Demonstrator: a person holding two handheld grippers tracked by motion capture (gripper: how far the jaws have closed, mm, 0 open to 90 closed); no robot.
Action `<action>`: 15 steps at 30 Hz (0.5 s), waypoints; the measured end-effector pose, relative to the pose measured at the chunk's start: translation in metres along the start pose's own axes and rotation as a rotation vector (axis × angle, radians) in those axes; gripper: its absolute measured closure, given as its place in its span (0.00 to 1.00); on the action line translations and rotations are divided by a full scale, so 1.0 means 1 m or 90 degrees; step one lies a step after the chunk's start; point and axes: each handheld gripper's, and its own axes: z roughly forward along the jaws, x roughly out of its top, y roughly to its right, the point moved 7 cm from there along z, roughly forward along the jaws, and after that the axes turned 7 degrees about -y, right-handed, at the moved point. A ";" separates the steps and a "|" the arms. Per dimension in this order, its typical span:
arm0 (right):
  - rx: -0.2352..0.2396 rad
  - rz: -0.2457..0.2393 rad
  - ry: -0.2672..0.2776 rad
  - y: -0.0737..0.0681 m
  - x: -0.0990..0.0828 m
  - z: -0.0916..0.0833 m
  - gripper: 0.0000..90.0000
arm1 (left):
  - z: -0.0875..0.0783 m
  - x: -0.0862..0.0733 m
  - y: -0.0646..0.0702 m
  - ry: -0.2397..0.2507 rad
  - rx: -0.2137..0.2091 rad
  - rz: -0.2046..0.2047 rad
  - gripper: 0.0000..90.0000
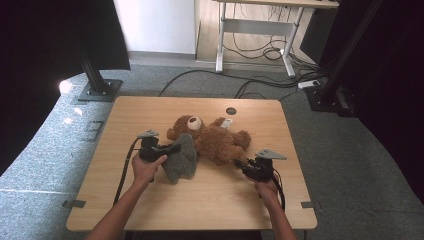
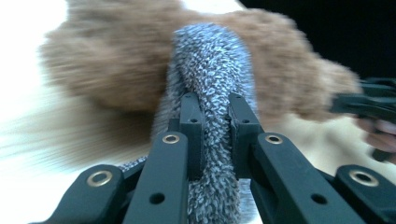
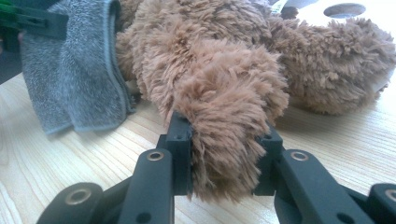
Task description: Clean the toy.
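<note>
A brown teddy bear [image 1: 212,137] lies on its back in the middle of the wooden table [image 1: 150,200], head toward the far left. My left gripper [image 1: 176,147] is shut on a grey towel [image 1: 182,159], which hangs against the bear's left side. In the left gripper view the towel [image 2: 212,88] is pinched between the two jaws, with the bear [image 2: 107,70] blurred behind it. My right gripper [image 1: 239,163] is shut on the bear's near leg [image 3: 229,135]. The towel [image 3: 74,79] shows at the upper left of the right gripper view.
A round cable hole [image 1: 230,110] sits near the table's far edge. Black stand bases [image 1: 97,90] rest on the grey carpet at far left and far right. Cables [image 1: 260,85] trail on the floor beyond the table, before a white desk frame [image 1: 255,27].
</note>
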 end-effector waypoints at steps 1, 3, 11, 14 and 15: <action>0.001 -0.002 0.001 0.000 0.000 0.000 0.75 | 0.003 0.002 0.008 0.000 -0.011 0.010 0.87; 0.002 -0.002 0.002 -0.001 0.000 0.000 0.75 | 0.012 0.010 0.031 0.003 -0.045 0.037 0.87; 0.009 -0.015 0.001 -0.002 -0.001 0.000 0.75 | 0.058 0.029 0.072 -0.035 -0.059 0.076 0.87; 0.012 -0.019 0.001 -0.002 -0.001 0.000 0.75 | 0.076 0.024 0.064 -0.063 -0.038 0.057 0.87; 0.013 -0.021 -0.001 -0.003 -0.002 0.000 0.75 | 0.080 0.021 0.061 -0.067 -0.033 0.052 0.87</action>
